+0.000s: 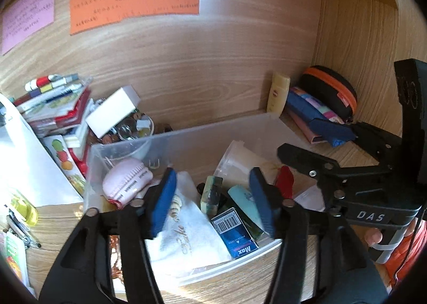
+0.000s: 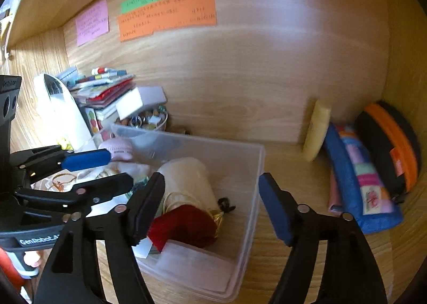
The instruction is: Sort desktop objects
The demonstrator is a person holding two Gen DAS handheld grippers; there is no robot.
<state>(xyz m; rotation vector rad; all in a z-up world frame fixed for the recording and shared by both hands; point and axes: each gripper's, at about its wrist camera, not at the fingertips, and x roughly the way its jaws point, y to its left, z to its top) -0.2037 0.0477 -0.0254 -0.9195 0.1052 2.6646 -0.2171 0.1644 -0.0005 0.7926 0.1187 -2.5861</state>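
Observation:
A clear plastic bin (image 1: 186, 131) (image 2: 213, 141) stands on the wooden desk and holds small items. Among them are a pink round case (image 1: 125, 181), a white napkin (image 1: 186, 237), a blue Max box (image 1: 234, 232), a plastic cup (image 2: 186, 176) and a red pouch (image 2: 184, 226). My left gripper (image 1: 212, 197) hangs open over the bin's middle, its blue pads apart with nothing pressed between them. My right gripper (image 2: 210, 192) is open too. It straddles the bin's right wall, above the red pouch. Each gripper shows in the other's view: the right gripper (image 1: 293, 160) and the left gripper (image 2: 106, 170).
Left of the bin are stacked books and pens (image 1: 58, 106) and a bowl of coins (image 1: 133, 127). To the right stand a yellow bottle (image 2: 317, 130), a blue patchwork pencil case (image 2: 357, 178) and a black-orange zip case (image 2: 392, 143). The shelf's back wall carries coloured notes (image 2: 165, 15).

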